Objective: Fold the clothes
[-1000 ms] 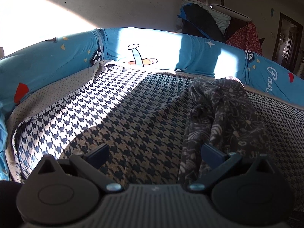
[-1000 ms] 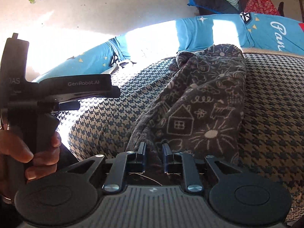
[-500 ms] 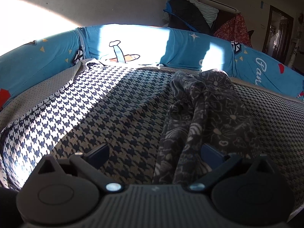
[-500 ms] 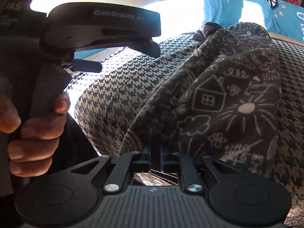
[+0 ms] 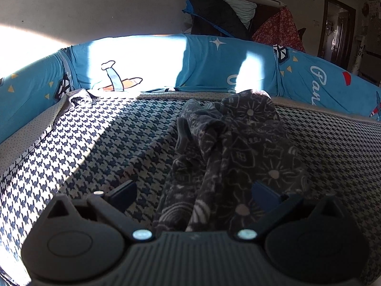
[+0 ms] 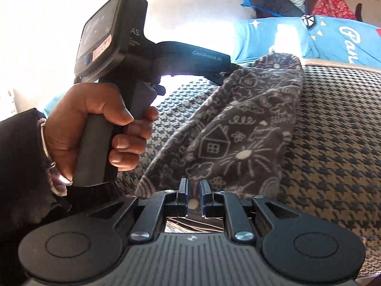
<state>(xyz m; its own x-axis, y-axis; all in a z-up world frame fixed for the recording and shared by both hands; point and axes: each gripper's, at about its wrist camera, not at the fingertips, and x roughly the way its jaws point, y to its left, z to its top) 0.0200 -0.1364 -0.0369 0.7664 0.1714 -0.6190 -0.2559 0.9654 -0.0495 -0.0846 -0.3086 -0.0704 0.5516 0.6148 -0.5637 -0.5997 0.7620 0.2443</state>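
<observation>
Left wrist view: left gripper (image 5: 194, 189) jaws spread wide, nothing clamped. The dark grey doodle-print garment (image 5: 238, 147) lies bunched lengthwise on the houndstooth cover (image 5: 100, 143), running from just under the tool straight ahead toward the far edge; its near end sits in the gap between the fingers, closer to the right finger (image 5: 264, 191), which overlaps the fabric. Cannot tell if that finger touches it. Left finger (image 5: 123, 190) is over bare cover, apart from the cloth. Beyond the garment's far end, a blue printed bumper (image 5: 207, 64) wraps the surface edge, sunlit patch ahead-left. Past it, ahead-right, a pile of dark and red fabrics (image 5: 238, 21) against the wall. Right wrist view: right gripper (image 6: 193, 189) jaws nearly together with a narrow slot left; the garment (image 6: 240, 128) hem sits right at and behind the fingertips, fabric visible through the slot. Cannot tell if it's pinched or just resting there. Garment extends ahead of the tool, slightly right, house and sun doodles facing up. To the left of the tool, the person's left hand (image 6: 95, 128) grips the handle of the left gripper's body (image 6: 133, 54), whose nose points ahead to the garment's far left edge.
</observation>
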